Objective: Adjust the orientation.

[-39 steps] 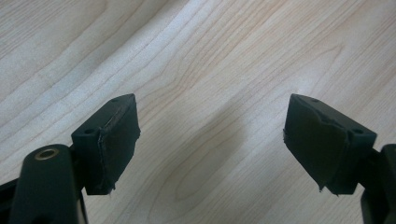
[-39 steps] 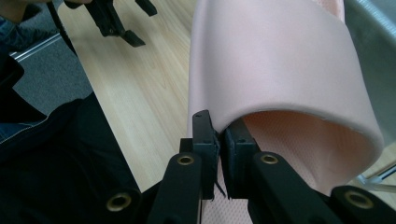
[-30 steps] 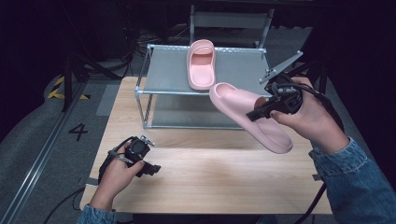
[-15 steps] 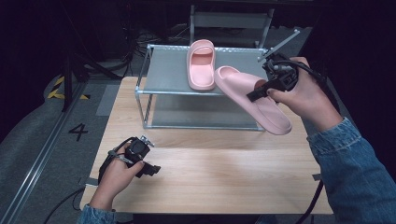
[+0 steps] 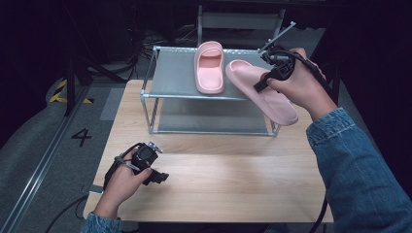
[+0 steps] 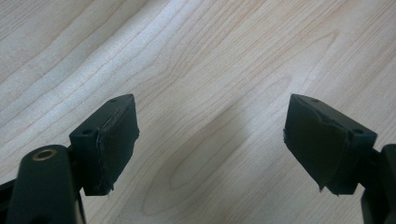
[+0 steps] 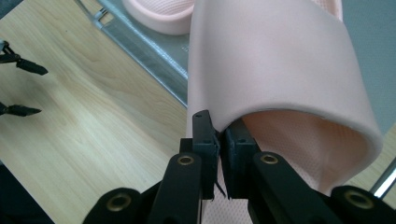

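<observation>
The step in hand looks like placing the second slipper on the rack (image 5: 175, 77), beside its pair. The right claw (image 5: 260, 87) pinches the strap of the pink slipper (image 5: 269, 94); in the right gripper view its jaws are pressed together on the strap edge (image 7: 208, 123). The slipper hangs tilted in the air over the right end of the rack's top shelf, with the toe toward the shelf and the heel out past the rack's front rail. It does not rest on the shelf yet, as far as I can judge.

The other slipper (image 5: 210, 65) lies flat on the top shelf of the rack, sole down, just beside the held one.

The next move probably calls for turning the slipper level, lowering it on the shelf next to its pair, and then spreading the jaws.

The slipper is smooth, soft-looking foam with one wide strap.

The left claw (image 5: 158, 177) rests on the bench (image 5: 233, 179) in front of the rack, jaws spread wide, holding nothing.
</observation>
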`<state>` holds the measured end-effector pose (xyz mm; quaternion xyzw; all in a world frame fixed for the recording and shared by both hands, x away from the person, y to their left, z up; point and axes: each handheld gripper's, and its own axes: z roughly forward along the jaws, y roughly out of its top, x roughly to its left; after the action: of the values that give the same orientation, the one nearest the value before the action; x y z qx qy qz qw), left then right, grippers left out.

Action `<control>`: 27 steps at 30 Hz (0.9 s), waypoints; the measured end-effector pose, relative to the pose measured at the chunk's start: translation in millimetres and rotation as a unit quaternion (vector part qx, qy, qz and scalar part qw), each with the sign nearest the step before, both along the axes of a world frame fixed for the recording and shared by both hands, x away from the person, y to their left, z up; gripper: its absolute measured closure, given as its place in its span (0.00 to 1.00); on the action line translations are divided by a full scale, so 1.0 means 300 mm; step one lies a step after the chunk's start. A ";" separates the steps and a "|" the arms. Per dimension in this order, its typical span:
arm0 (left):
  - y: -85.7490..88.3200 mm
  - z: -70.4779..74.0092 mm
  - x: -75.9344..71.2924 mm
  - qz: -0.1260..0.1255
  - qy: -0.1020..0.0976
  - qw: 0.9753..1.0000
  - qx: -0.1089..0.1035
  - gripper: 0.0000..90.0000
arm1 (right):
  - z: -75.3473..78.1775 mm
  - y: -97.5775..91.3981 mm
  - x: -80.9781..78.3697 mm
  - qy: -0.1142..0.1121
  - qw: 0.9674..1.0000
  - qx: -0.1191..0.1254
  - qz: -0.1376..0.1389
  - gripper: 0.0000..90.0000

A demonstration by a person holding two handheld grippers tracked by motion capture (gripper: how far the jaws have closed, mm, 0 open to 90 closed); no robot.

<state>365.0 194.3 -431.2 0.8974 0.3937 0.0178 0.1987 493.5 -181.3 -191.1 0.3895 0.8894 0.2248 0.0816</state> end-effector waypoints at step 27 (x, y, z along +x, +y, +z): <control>-0.004 -0.005 0.015 -0.009 0.011 1.000 -0.004 0.20 | -0.069 -0.054 0.050 -0.027 0.998 0.060 -0.016 0.75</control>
<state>369.4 193.2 -432.6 0.9001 0.3881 0.0042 0.1980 508.5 -197.6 -211.9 0.4019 0.8652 0.2871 0.0860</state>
